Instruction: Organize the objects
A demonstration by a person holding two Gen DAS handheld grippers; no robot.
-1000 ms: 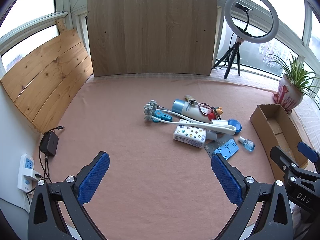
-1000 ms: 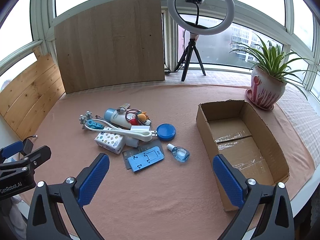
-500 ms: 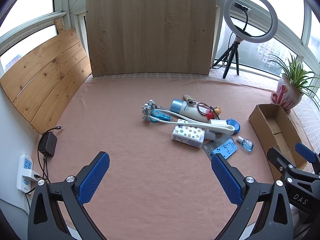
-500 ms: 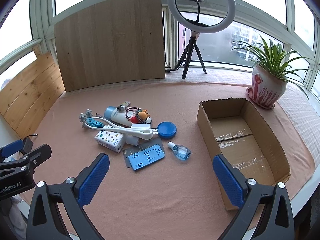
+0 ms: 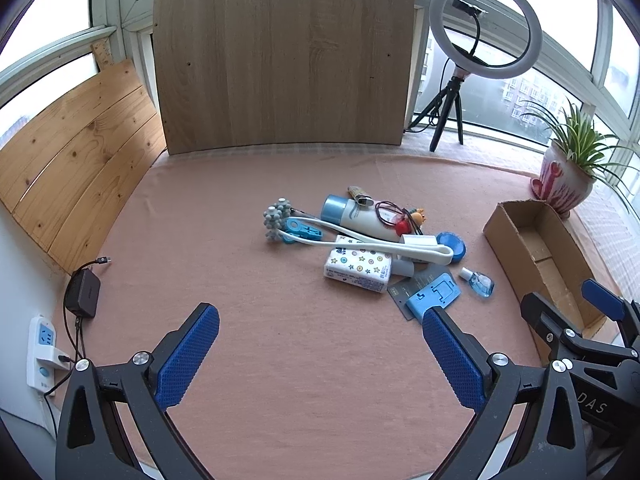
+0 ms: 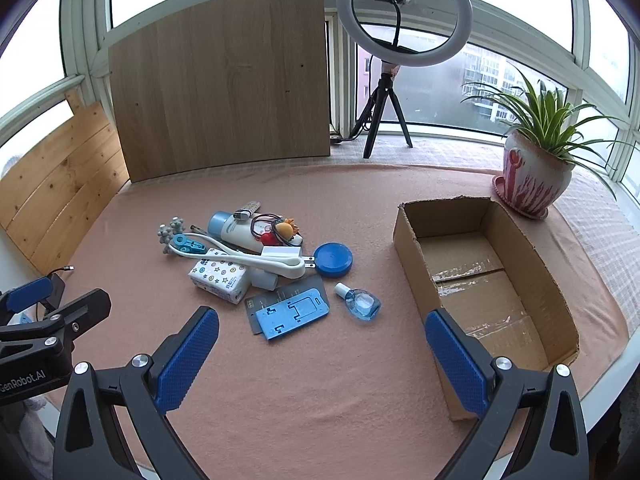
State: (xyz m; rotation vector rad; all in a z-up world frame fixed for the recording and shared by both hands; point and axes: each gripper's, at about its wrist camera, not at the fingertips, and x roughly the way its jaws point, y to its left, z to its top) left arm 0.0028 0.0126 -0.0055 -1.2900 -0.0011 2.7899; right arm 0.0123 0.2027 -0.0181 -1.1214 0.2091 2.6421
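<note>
both tongs hang above the near edge of the pink-cloth worktop point(image 6: 320, 380), each spread wide with nothing between the blue pads: the left tongs point(image 5: 320, 354) and the right tongs point(image 6: 322, 354). the things to organize lie in a loose heap at mid-worktop. a white bottle with a pale blue cap point(image 6: 236, 230) lies at the far side of the heap, a long white curved handle point(image 6: 248, 258) crosses a star-printed white tissue pack point(image 6: 220, 280), and a round blue lid point(image 6: 333, 260) sits just right of them. nearer, a flat blue phone stand point(image 6: 292, 314) rests on a grey card, with a small clear blue bottle point(image 6: 360, 302) just beside it. an open brown cardboard box point(image 6: 532, 280) stands to the right, apart from the heap.
</note>
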